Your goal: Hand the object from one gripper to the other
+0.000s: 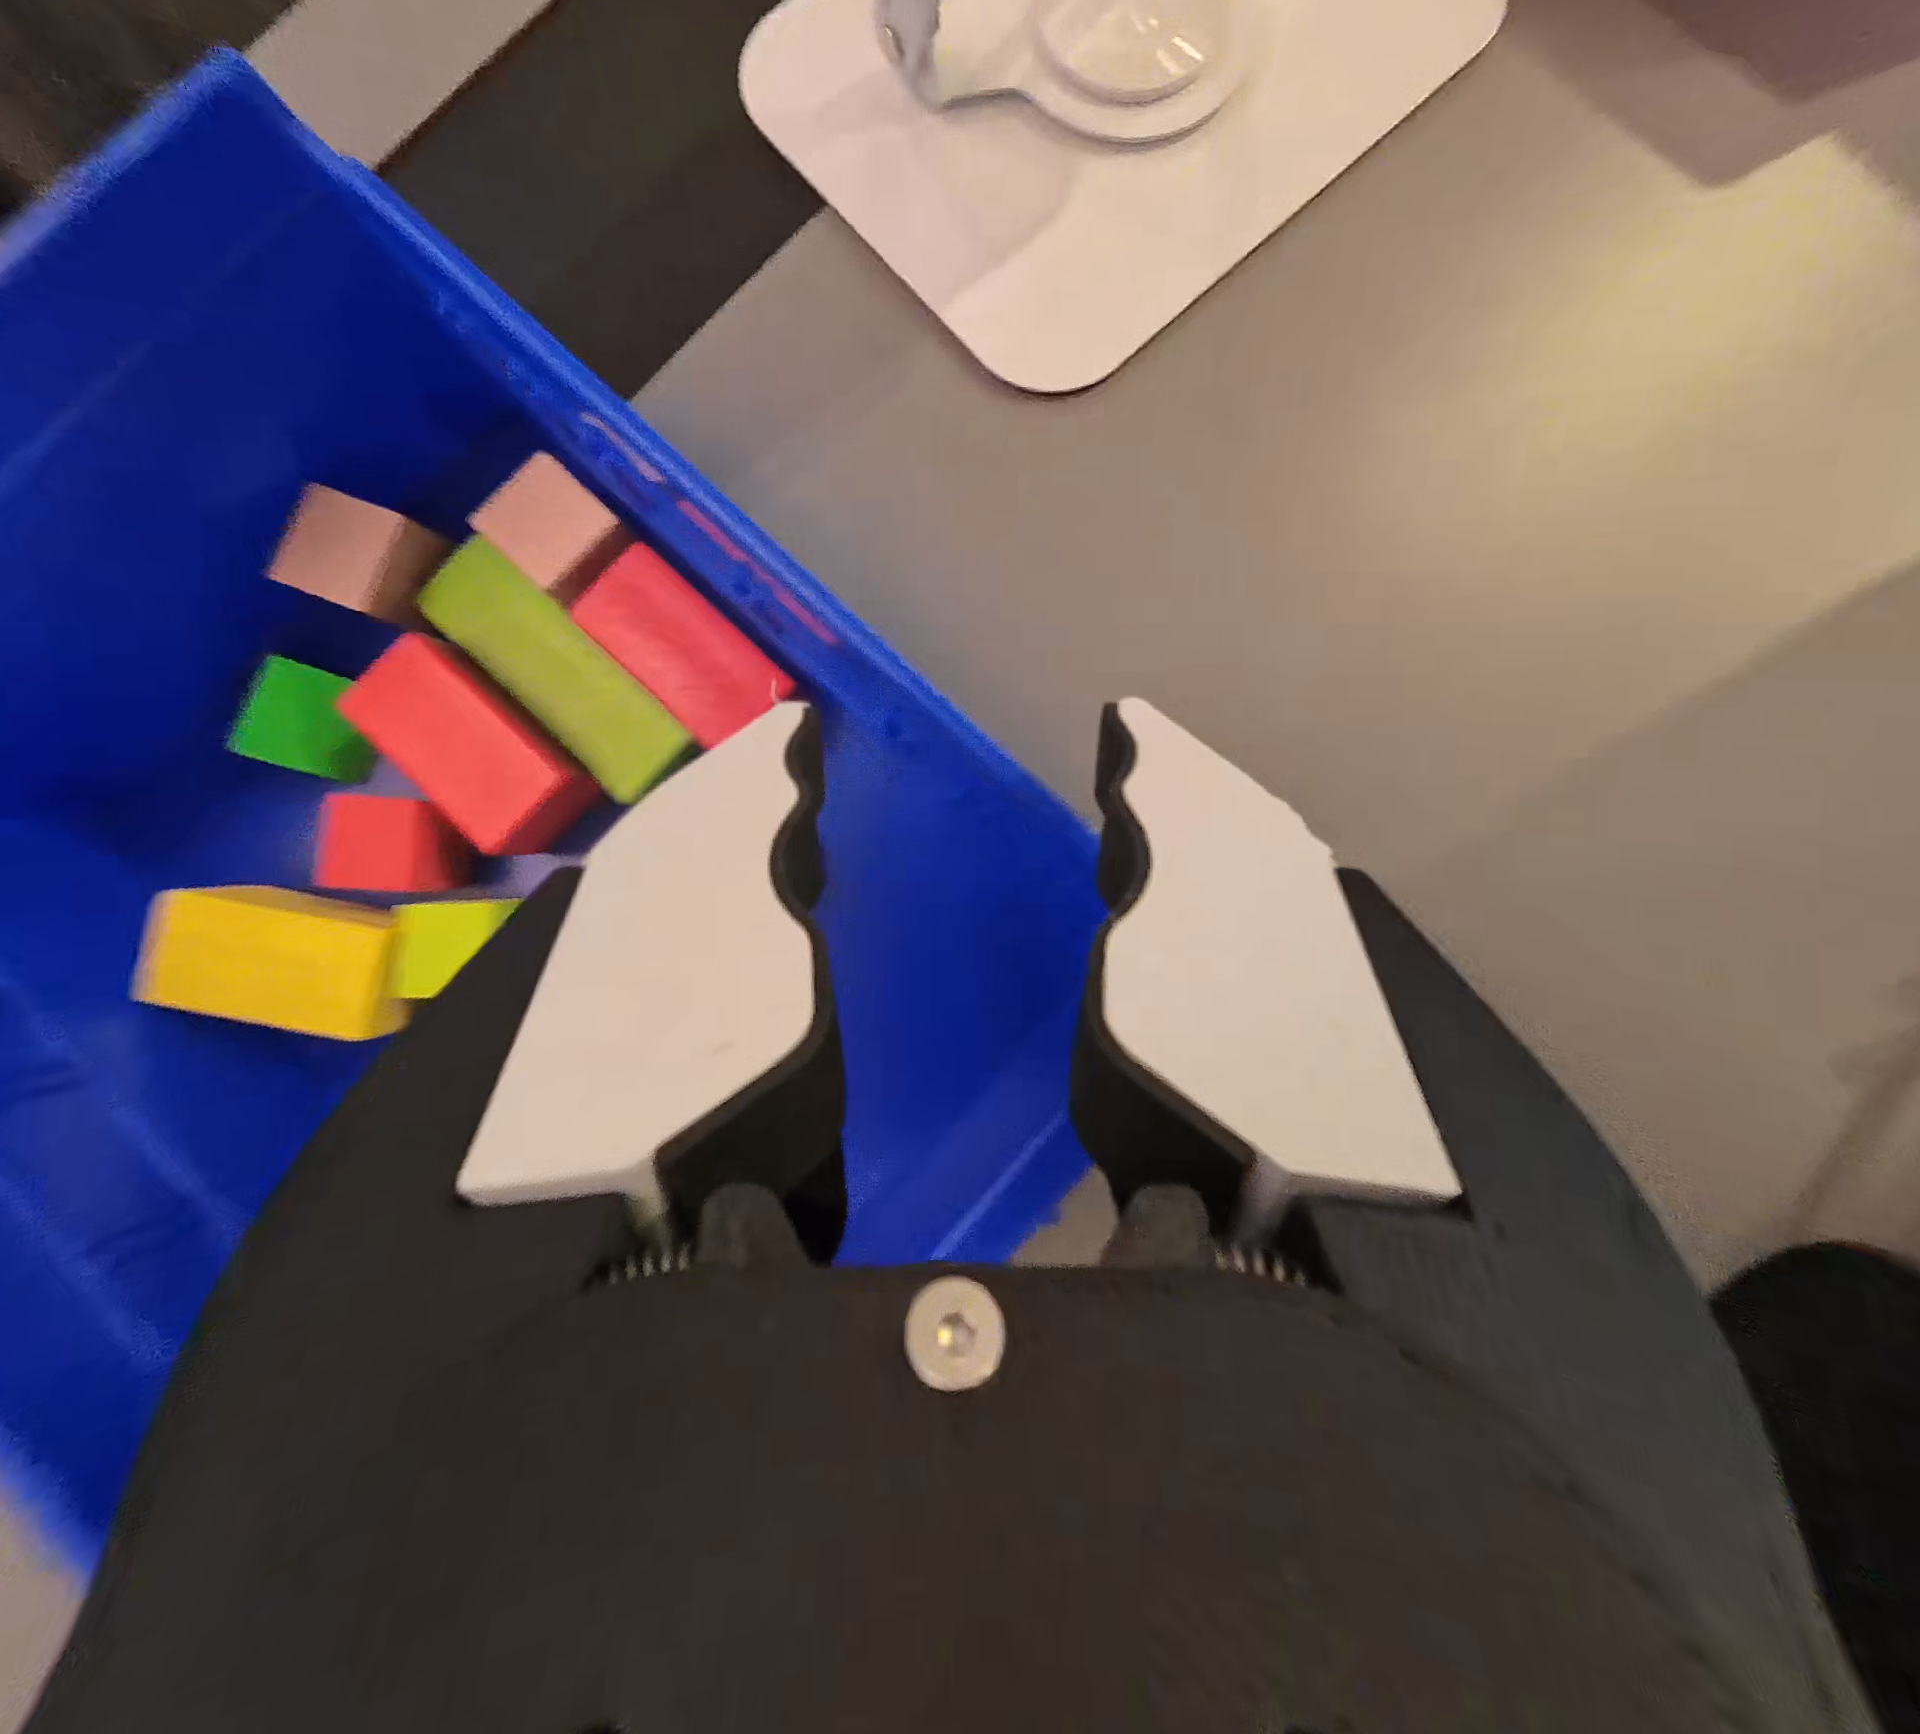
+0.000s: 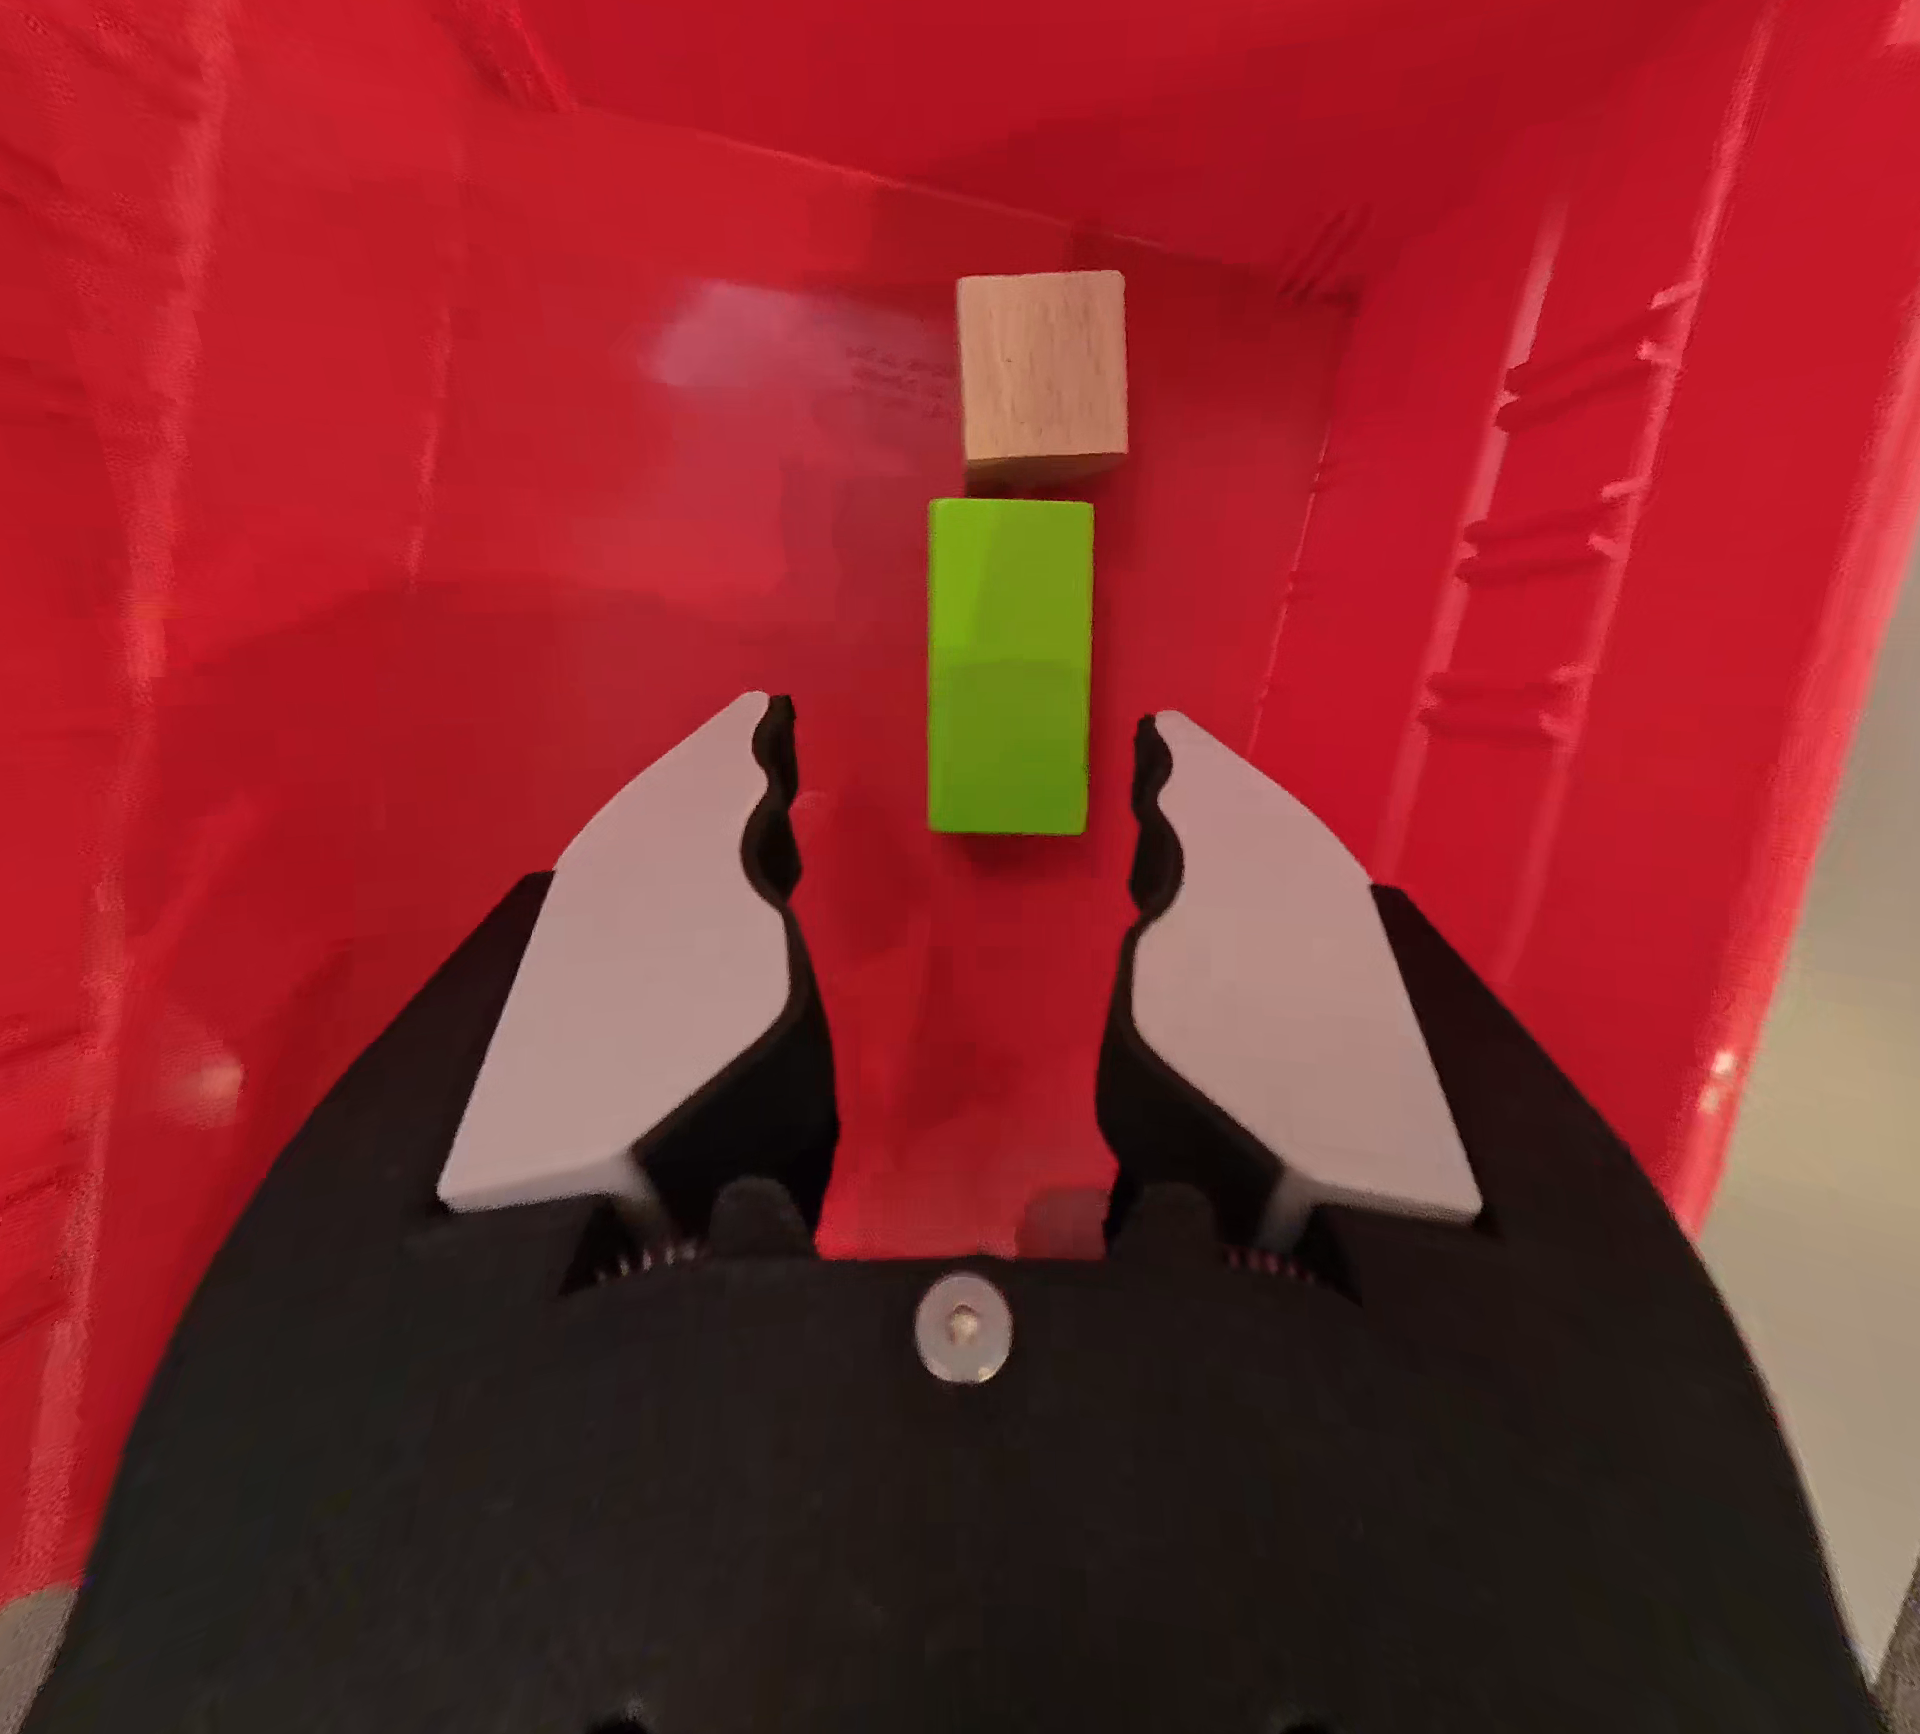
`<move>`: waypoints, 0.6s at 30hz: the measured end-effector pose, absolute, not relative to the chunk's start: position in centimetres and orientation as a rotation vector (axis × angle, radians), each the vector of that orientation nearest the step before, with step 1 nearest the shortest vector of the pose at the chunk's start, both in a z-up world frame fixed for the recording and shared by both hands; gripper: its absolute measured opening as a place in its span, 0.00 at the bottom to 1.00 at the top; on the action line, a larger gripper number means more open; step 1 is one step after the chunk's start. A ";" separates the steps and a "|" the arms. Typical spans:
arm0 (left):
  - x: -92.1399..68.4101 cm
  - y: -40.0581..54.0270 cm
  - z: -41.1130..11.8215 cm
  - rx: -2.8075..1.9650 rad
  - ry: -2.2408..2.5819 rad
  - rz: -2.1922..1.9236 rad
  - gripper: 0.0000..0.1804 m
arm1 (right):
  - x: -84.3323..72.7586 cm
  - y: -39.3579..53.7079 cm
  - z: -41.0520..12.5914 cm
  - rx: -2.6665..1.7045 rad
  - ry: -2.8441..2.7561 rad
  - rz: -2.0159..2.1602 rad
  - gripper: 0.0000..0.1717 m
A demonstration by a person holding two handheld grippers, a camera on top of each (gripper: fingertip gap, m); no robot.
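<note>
- Left tool (image 1: pixel 956 749): lower centre of the left wrist view, fingers wide apart, nothing between them; poised over the rim of the blue bin (image 1: pixel 727 541).
- Blue bin: left of frame, on grey table (image 1: pixel 1351 645); contains red block (image 1: pixel 468 739), lime block (image 1: pixel 551 666), yellow block (image 1: pixel 270 957), green block (image 1: pixel 291 718), plain wooden blocks (image 1: pixel 353 546), among others.
- White mat (image 1: pixel 1122 230): upper centre, bearing a clear stand.
- Right tool (image 2: pixel 961 749): lower centre of the right wrist view, fingers wide apart, gripping nothing; inside red bin (image 2: pixel 312 437).
- Green block (image 2: pixel 1010 666): centre, flat on the red bin floor, ahead of the fingertips, untouched.
- Wooden cube (image 2: pixel 1042 370): just beyond the green block.
</note>
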State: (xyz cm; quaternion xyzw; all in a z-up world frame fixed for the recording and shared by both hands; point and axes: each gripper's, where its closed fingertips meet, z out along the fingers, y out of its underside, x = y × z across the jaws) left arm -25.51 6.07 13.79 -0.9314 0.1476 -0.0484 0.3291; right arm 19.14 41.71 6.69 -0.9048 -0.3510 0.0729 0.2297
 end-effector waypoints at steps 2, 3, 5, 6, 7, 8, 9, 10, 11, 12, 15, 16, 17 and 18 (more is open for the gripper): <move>-27.4 6.0 14.3 -2.443 0.474 -0.019 0.27 | 19.1 41.1 7.7 -2.460 -0.983 0.212 0.35; -28.4 5.8 14.0 -2.475 0.511 0.019 0.26 | 19.1 40.8 8.3 -2.445 -0.994 0.216 0.35; -30.5 5.4 12.2 -2.583 0.525 0.033 0.27 | 19.1 40.2 9.2 -2.420 -1.007 0.218 0.35; -31.2 5.2 11.1 -2.636 0.527 0.023 0.28 | 19.0 39.9 9.5 -2.408 -1.017 0.221 0.34; -32.0 5.0 10.0 -2.678 0.544 0.044 0.27 | 18.8 39.6 9.9 -2.398 -1.028 0.228 0.34; -32.3 4.9 9.0 -2.702 0.571 0.052 0.27 | 18.7 39.2 10.1 -2.389 -1.039 0.235 0.34; -32.2 4.7 8.0 -2.727 0.591 0.033 0.27 | 18.5 38.9 10.3 -2.379 -1.049 0.239 0.34; -32.2 4.6 7.1 -2.753 0.602 0.024 0.27 | 18.3 38.6 10.6 -2.368 -1.057 0.242 0.34; -32.6 4.6 6.3 -2.773 0.615 0.053 0.27 | 18.1 38.3 10.7 -2.358 -1.068 0.244 0.34; -32.8 4.6 5.6 -2.787 0.622 0.070 0.26 | 17.9 38.0 10.9 -2.350 -1.081 0.246 0.33; -33.0 4.5 4.1 -2.829 0.619 0.088 0.22 | 17.3 37.0 11.4 -2.321 -1.119 0.267 0.33; -33.1 4.2 3.6 -2.854 0.611 0.095 0.16 | 17.2 36.7 11.6 -2.314 -1.125 0.269 0.32; -33.1 4.3 3.5 -2.849 0.590 0.091 0.16 | 17.0 36.5 12.0 -2.297 -1.134 0.271 0.32; -33.0 4.5 3.7 -2.827 0.565 0.079 0.16 | 16.7 36.2 12.6 -2.269 -1.138 0.274 0.31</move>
